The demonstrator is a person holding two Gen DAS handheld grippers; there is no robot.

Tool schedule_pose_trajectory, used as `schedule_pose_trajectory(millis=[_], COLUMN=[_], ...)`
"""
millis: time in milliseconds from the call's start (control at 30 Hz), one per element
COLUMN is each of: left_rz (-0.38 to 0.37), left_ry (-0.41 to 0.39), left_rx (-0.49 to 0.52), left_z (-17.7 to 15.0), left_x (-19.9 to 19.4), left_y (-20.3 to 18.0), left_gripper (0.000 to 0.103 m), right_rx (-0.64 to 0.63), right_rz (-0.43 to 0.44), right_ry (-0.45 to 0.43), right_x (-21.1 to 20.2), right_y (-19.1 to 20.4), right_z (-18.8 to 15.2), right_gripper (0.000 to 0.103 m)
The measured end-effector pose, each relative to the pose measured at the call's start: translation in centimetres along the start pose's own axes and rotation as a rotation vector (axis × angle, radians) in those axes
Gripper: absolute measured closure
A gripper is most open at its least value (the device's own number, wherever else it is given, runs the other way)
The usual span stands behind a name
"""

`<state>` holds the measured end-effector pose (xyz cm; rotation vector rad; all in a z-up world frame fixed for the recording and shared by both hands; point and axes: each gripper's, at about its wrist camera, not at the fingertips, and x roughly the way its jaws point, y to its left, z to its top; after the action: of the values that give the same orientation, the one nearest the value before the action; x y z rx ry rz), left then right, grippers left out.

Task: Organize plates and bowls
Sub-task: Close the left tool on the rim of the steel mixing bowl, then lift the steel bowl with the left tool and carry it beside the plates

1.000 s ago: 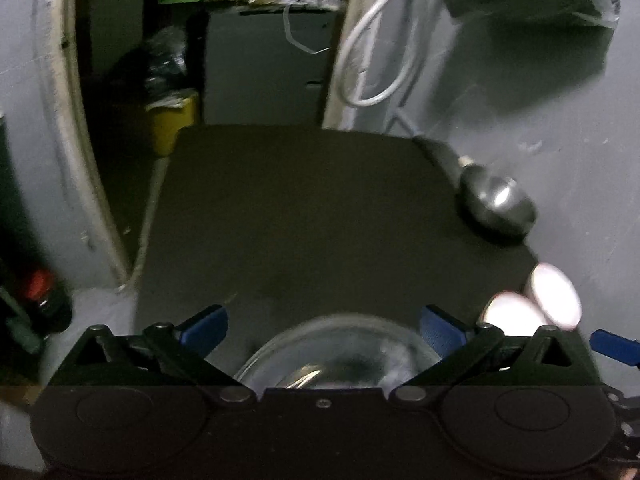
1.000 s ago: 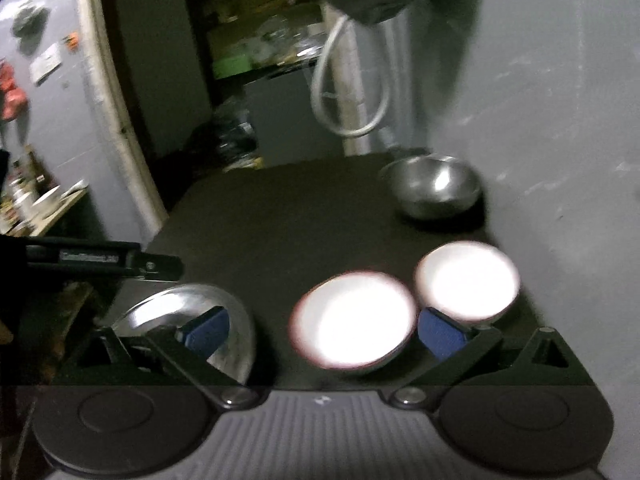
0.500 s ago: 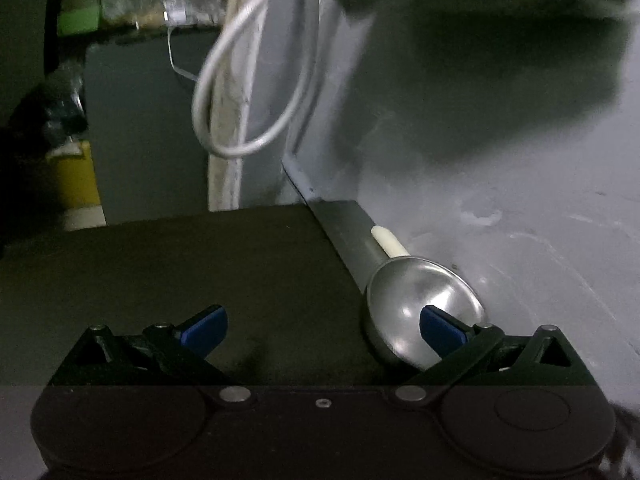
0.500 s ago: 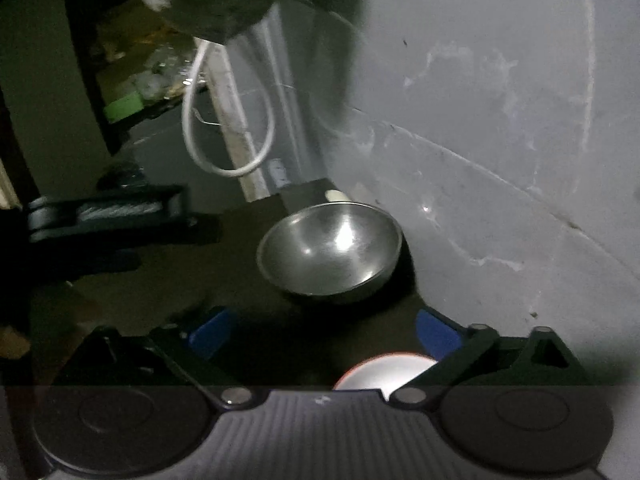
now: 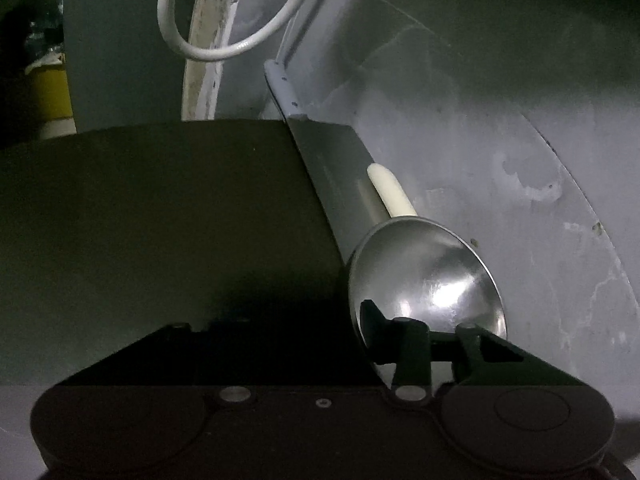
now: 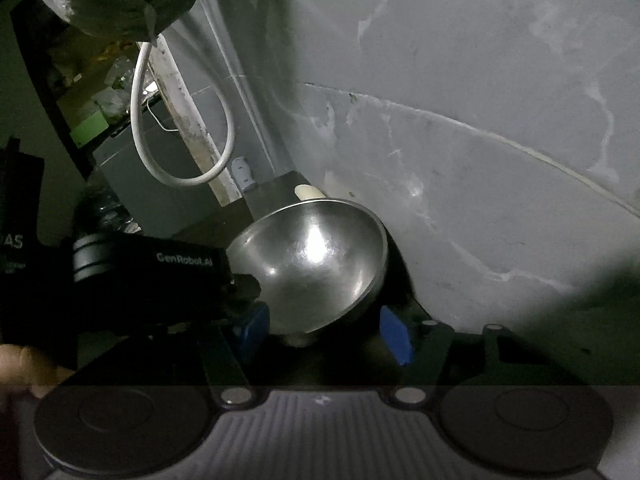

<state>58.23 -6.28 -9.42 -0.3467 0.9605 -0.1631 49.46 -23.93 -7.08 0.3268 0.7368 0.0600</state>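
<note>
A steel bowl (image 5: 424, 276) stands tilted at the right edge of the dark table (image 5: 160, 216), against the grey wall. In the left wrist view my left gripper (image 5: 356, 320) is shut on the bowl's near rim, one finger inside the bowl. In the right wrist view the same bowl (image 6: 316, 260) is tipped up, with the left gripper (image 6: 244, 284) clamped on its left rim. My right gripper (image 6: 324, 332) is open, its blue pads on either side just below the bowl.
A cream-coloured handle (image 5: 390, 190) lies behind the bowl along the wall. A white cable loop (image 5: 224, 20) hangs by a post at the back. A yellow bin (image 5: 48, 92) stands beyond the table's far left.
Both grippers have moved from the plates at the table's front to the steel bowl by the wall. The left gripper has closed on its rim and tipped it up.
</note>
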Motion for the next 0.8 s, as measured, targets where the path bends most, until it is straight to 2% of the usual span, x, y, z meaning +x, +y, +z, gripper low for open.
schedule_pose_trajectory(millis=[33,167,300,433,633,800], left_rz=[-0.013,-0.048,-0.039,-0.044,-0.039,-0.018], left_ry=[-0.004,0.000,-0.011,-0.073,-0.205,-0.298], left_rx=[-0.007,-0.006,0.016,0.005,0.001,0.063], left_z=[-0.1,-0.3,-1.1,-2.2,-4.3,-6.8], left_x=[-0.1,-0.4,-1.1,-3.3,-9.6,-15.4], left_y=[0.1,-0.1,-0.1,0.6,1.1,0.4], left_gripper=[0.068,0.092,0.092,0.092,0.091,0.090], right_rx=[-0.007,0.016,0.009,-0.024,-0.083,-0.121], right_rz=[0.001,0.039,0.057,0.092,0.193,0.271], right_ry=[0.005,0.059,0.080,0.039,-0.068,-0.146], right_x=[0.1,0.8,0.8,-0.6,-5.0,-9.8], right_y=[0.0,-0.5,-0.5,-0.1,1.0,1.7], right_z=[0.1,0.3,0.1,-0.4,-1.1,-2.4], right_gripper=[0.037,0.040,0.051,0.058,0.063,0.067])
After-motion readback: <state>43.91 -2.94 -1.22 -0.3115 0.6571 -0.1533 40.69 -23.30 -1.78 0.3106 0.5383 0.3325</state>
